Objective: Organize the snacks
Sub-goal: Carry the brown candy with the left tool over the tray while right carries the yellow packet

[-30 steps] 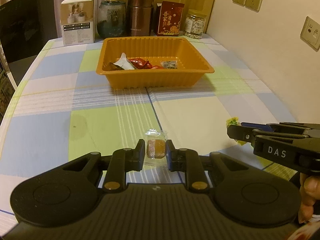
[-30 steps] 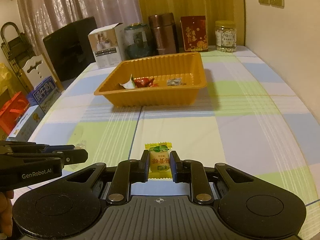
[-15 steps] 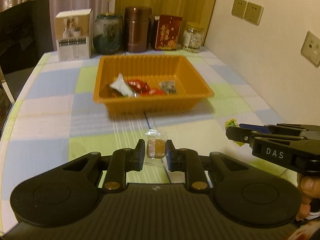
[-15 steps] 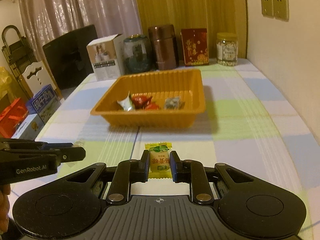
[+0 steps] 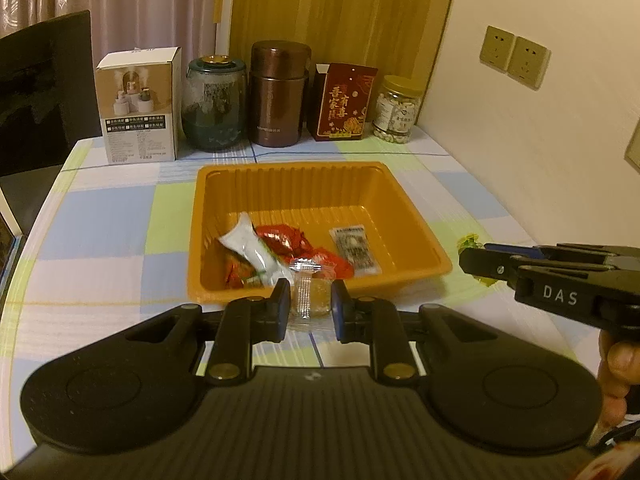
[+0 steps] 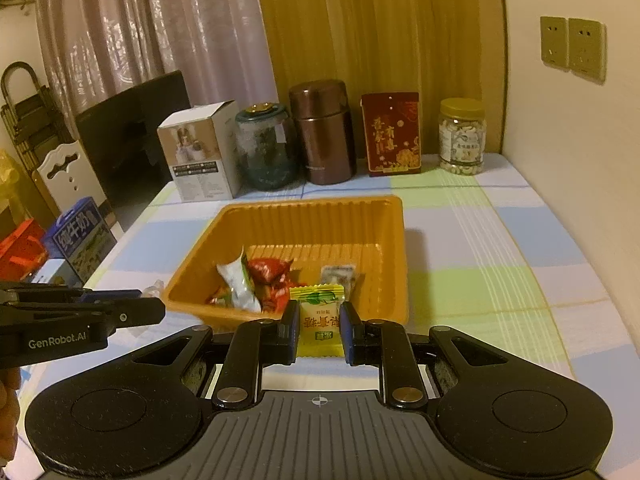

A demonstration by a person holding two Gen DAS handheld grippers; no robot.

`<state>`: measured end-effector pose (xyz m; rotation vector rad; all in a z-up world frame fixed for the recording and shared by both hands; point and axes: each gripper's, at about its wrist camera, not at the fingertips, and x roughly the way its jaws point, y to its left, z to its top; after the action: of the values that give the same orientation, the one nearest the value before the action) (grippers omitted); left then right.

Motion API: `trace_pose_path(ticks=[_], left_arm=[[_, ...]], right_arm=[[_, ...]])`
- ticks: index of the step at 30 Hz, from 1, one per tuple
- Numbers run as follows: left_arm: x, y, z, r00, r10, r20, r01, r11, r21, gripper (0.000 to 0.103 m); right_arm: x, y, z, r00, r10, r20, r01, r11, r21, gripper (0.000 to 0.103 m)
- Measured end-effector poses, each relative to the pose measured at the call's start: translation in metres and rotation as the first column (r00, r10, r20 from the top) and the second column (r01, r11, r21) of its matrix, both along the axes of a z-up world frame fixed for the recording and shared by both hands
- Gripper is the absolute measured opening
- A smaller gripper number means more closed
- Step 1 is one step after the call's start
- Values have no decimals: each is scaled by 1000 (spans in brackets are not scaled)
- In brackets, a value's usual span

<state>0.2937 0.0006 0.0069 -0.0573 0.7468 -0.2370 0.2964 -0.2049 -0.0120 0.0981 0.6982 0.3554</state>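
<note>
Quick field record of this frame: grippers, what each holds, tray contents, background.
left gripper: shut on clear-wrapped candy
right gripper: shut on yellow candy
orange tray: on checked tablecloth, ahead of both grippers
tray contents: white packet, red wrappers, small grey sachet
back row, left to right: white box, glass jar, brown canister, red box, nut jar

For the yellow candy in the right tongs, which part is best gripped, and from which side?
Grip the yellow candy across its flat middle, one pad on each long edge, coming from the near end as the right tongs do now. The crimped ends are thin and floppy; the filled middle gives the pads something firm.
</note>
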Motion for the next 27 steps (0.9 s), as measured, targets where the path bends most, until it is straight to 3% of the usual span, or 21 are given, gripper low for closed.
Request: trace_pose_path(ticks=[15,27], left_arm=[[70,3,4,1000,7,-9,-6,1000,18,19],[100,1,-9,999,-7,-34,8,999,32,19]], right_arm=[[67,4,3,1000,-1,-22,1,1000,9,21],[101,5,-10,998,-26,-64,28,999,23,21]])
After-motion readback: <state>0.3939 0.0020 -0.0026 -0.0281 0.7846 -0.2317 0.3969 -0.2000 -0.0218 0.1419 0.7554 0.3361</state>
